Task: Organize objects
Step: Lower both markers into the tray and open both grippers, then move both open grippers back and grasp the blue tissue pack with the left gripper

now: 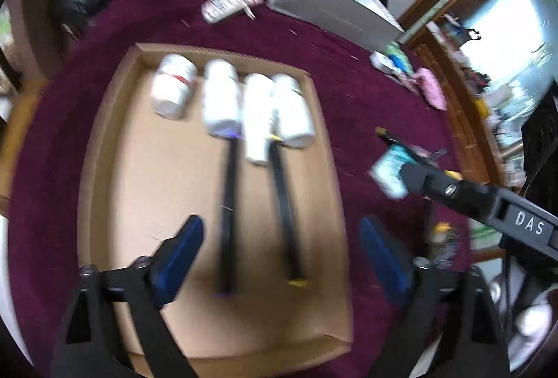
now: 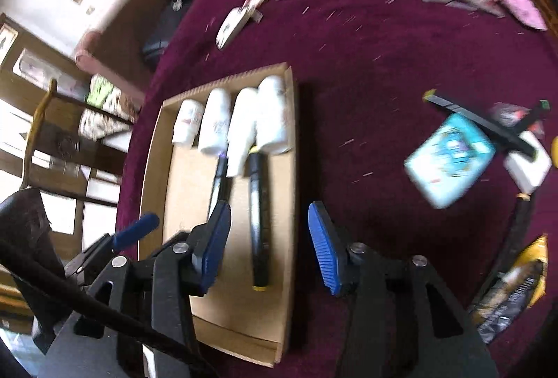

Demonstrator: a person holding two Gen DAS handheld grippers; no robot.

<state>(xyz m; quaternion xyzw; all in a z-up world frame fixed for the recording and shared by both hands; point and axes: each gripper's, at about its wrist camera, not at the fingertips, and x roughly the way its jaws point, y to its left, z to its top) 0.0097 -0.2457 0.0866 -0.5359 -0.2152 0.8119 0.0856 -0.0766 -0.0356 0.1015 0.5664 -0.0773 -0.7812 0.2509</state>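
A round table covered in a dark maroon cloth is seen in a cluttered living room, with a dark sofa behind it and wooden shelving at one side. A shallow cardboard tray lies on the cloth; four white bottles are laid side by side along its far wall, and two black markers, one with a purple cap and one with a yellow cap, are laid parallel below them, their long axes running from the bottles back toward the cameras. The left gripper is held above the tray with its jaws spread wide and nothing between them; the right gripper is likewise seen with jaws parted and empty, its left pad over the tray's right edge. What is left to sort is judged to lie to the right of the tray: another black marker lies across a teal packet, its long axis slanting from upper left to lower right in the right wrist view, well apart from both grippers. The right gripper is judged the nearer, so the reach would go rightward, with the jaws turned to close across that slanting axis. The only writing that can be read is "DAS" on the right gripper's body in the left wrist view; the bottle labels are too blurred to be read.
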